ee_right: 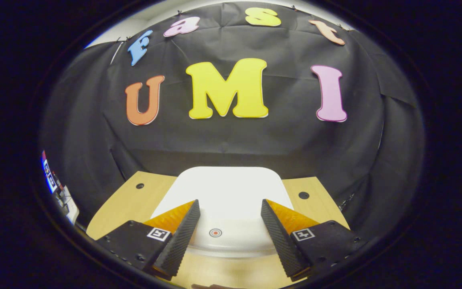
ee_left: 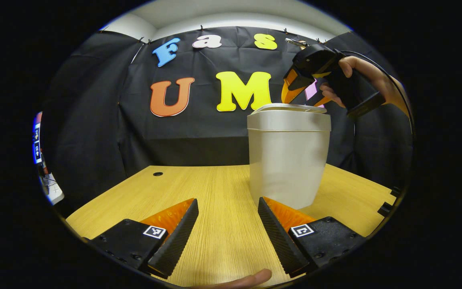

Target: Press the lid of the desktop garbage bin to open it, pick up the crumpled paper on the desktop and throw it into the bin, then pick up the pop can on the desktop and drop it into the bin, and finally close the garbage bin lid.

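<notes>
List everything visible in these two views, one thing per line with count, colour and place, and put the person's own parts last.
Garbage bin: one, white, standing on the desk right of centre.
Bin lid: one, white with a small red ring mark near its front edge, lying almost shut on the bin.
Desk: one, light wood with round holes near the back edge.
Left gripper: one, open and holding nothing, low over the desk in front of the bin.
Right gripper: one, open and holding nothing, above the lid's front edge.
Hand: one, holding the right gripper above the bin.
Fingertip: one, at the bottom edge of the left gripper view.
</notes>
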`<state>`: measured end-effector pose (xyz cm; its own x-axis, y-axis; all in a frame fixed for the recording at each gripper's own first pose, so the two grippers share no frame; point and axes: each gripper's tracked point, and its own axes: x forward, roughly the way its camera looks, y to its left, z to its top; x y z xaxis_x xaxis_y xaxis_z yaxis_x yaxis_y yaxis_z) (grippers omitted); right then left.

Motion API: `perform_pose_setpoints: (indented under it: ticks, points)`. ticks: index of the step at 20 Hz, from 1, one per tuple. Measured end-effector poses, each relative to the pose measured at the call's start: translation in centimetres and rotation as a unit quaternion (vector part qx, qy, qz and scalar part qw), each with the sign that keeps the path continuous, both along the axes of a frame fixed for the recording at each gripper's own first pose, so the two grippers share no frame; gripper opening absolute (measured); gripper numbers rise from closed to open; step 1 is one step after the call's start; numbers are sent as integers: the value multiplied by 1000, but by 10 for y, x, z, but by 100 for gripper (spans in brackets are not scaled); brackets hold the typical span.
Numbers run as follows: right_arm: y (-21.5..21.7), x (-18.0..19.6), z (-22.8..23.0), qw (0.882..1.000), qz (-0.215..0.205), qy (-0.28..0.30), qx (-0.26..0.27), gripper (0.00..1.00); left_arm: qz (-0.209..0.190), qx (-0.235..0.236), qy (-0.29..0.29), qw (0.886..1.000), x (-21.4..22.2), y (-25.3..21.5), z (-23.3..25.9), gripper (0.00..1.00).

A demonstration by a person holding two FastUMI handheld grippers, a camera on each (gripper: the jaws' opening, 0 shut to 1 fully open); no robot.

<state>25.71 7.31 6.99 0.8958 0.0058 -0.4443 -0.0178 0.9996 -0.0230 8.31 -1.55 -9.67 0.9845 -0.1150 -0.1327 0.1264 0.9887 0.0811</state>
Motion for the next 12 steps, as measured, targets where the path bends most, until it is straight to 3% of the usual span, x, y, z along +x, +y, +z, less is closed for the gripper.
perform_pose_setpoints:
  ticks: [7, 12]
  points:
    - [1, -14, -2, 1000, -29, 9, -1, 95, 2, 3, -6, 1000, -1, 2, 5, 97]
    - [1, -19, -2, 1000, -19, 10, -3, 95, -2, 0, 5, 1000, -1, -2, -1, 97]
